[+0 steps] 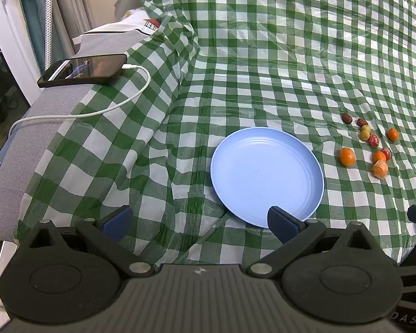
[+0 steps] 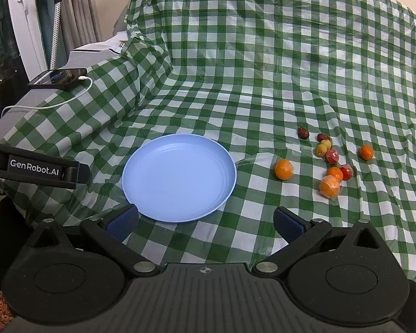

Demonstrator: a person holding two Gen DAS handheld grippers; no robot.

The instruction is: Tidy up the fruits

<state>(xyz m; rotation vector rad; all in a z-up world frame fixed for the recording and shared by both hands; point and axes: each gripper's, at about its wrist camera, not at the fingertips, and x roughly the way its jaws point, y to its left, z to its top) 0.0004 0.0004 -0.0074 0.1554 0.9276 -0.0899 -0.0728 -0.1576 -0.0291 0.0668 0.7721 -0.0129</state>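
Note:
An empty light blue plate (image 1: 266, 174) (image 2: 179, 176) lies on the green checked cloth. To its right lies a loose cluster of small fruits: a wrapped orange (image 1: 347, 156) (image 2: 283, 169) nearest the plate, other wrapped oranges (image 2: 329, 186), red ones (image 2: 332, 156), yellow-green ones (image 2: 321, 150) and dark dates (image 2: 303, 133) (image 1: 346, 118). My left gripper (image 1: 198, 220) is open and empty, its right finger over the plate's near rim. My right gripper (image 2: 205, 222) is open and empty, just short of the plate's near edge.
A black phone (image 1: 83, 70) (image 2: 58, 79) with a white charging cable (image 1: 119, 105) lies on a grey armrest at the left. The cloth rises in folds behind the plate. The left gripper's body (image 2: 36, 168) shows at the left edge of the right wrist view.

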